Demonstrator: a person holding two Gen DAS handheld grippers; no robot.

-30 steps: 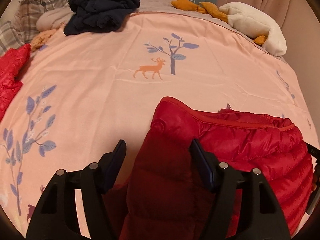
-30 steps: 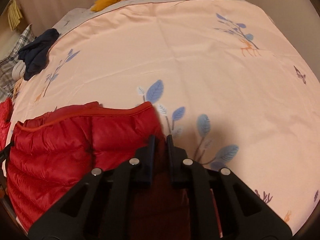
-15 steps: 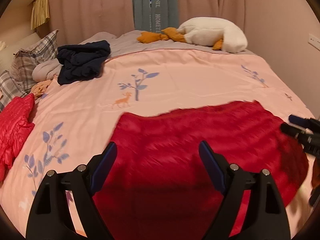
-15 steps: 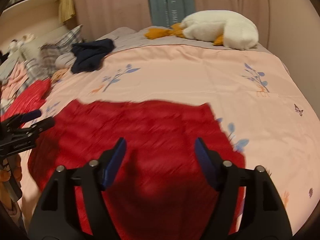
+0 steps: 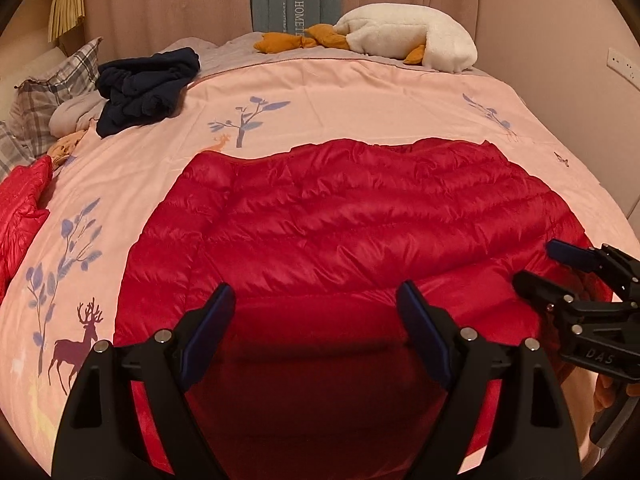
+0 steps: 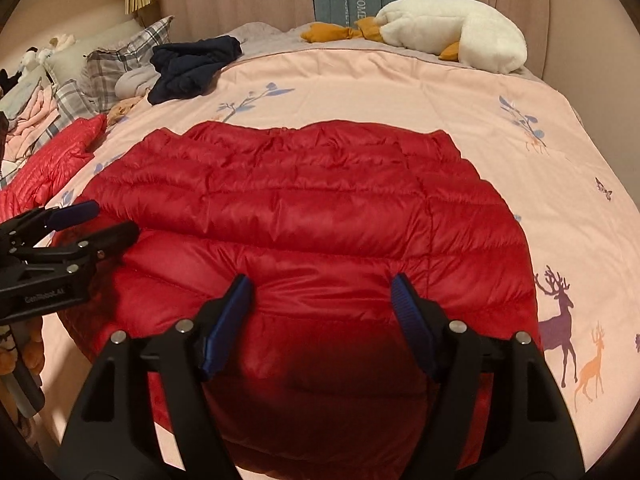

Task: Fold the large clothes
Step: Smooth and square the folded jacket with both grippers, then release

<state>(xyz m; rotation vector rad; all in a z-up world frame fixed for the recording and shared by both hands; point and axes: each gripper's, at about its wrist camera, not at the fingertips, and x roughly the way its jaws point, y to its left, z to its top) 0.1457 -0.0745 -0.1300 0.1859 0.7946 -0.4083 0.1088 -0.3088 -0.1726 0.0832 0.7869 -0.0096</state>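
A red puffer jacket [image 5: 352, 224] lies spread flat on the pink bedspread [image 5: 360, 96]; it also shows in the right wrist view [image 6: 304, 208]. My left gripper [image 5: 316, 300] is open and empty, held above the jacket's near edge. My right gripper [image 6: 320, 292] is open and empty too, above the jacket's near part. The right gripper shows at the right of the left wrist view [image 5: 540, 268], and the left gripper at the left of the right wrist view [image 6: 104, 224]. The jacket's near edge is hidden behind the grippers.
A dark navy garment [image 5: 148, 84] lies bunched at the far left by plaid pillows [image 5: 48, 92]. Another red puffer garment [image 5: 20, 208] lies at the left edge. A white and orange plush goose [image 5: 404, 40] rests at the head of the bed.
Both grippers let go of the jacket and pulled back and up. The right gripper was shut on it and is now open. The jacket went from bunched to spread flat.
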